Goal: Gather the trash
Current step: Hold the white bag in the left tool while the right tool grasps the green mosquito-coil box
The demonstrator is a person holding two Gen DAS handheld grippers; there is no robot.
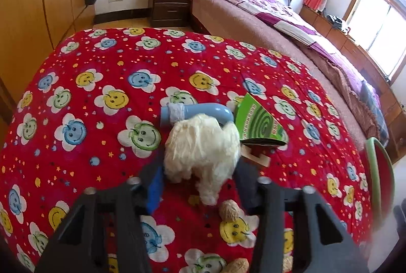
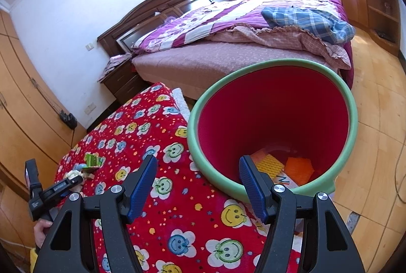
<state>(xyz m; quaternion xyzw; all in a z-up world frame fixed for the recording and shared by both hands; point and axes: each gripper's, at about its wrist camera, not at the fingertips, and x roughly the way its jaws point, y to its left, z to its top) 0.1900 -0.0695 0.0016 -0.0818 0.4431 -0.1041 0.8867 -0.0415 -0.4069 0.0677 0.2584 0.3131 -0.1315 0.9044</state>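
Note:
My left gripper (image 1: pixel 200 171) has its fingers on both sides of a crumpled white tissue wad (image 1: pixel 203 146) lying on the red smiley-flower blanket (image 1: pixel 101 70); whether the pads press it I cannot tell. Behind the wad lie a light-blue plastic tube (image 1: pixel 195 112), a green mosquito-coil box (image 1: pixel 256 120) and a small wooden piece (image 1: pixel 256 158). Peanut shells (image 1: pixel 229 212) lie near the fingers. My right gripper (image 2: pixel 198 179) is open and empty, above the blanket at the rim of the red bin with a green rim (image 2: pixel 253 186), which holds orange and yellow trash (image 2: pixel 298 167).
The bin's edge (image 1: pixel 378 171) shows at the right of the left wrist view. A large bed with purple bedding (image 2: pixel 228 27) stands behind. A dark nightstand (image 1: pixel 170 4) is at the back, wooden wardrobes (image 2: pixel 25 95) at the left, wood floor (image 2: pixel 375 108) at the right.

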